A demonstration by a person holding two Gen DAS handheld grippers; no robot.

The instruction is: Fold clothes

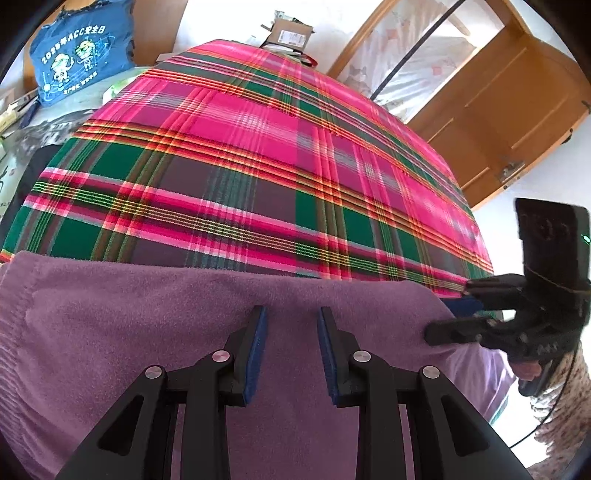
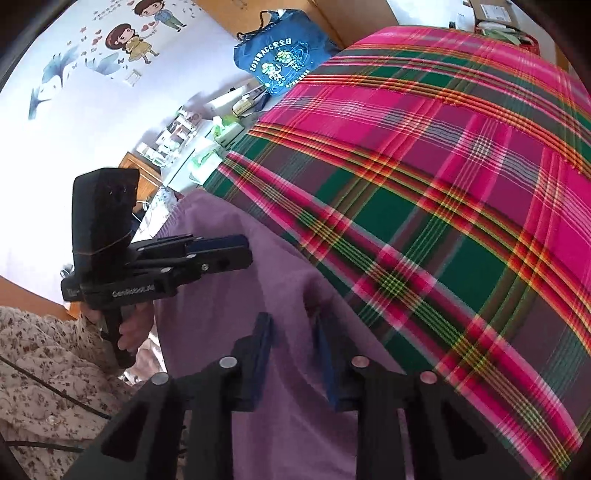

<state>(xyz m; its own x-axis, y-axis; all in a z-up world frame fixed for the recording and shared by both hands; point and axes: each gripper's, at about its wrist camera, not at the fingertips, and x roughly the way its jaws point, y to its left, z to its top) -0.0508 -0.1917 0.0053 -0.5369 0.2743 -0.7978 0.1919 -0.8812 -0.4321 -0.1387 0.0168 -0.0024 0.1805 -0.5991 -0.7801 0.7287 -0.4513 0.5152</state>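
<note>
- Right up close, the left gripper [image 1: 291, 314] hangs just over a soft purple fuzzy piece of clothing [image 1: 166, 317]. Its jaws are a little way apart, with only the purple cloth showing between the blue pads [image 1: 258, 354]. They hold nothing.
- Next, the right gripper [image 2: 291, 321] is over the same purple clothing [image 2: 229, 295], near its edge. Its jaws are also a little way apart. A small ridge of cloth rises by the right pad, but I cannot tell if the pad touches it.
- From the left wrist view, the right gripper [image 1: 447, 314] reaches in from the side, at the right edge of the purple cloth.
- The purple clothing lies spread on the near edge of a surface covered by a bright pink, green and yellow checked cloth [image 1: 258, 166].
- Far off, past the checked cloth, stands a blue bag with cartoon pictures [image 1: 81, 51], a brown cardboard box [image 1: 288, 33], and a wooden door [image 1: 509, 110].
- On the wall there are cartoon stickers of a boy and girl [image 2: 136, 33].
</note>
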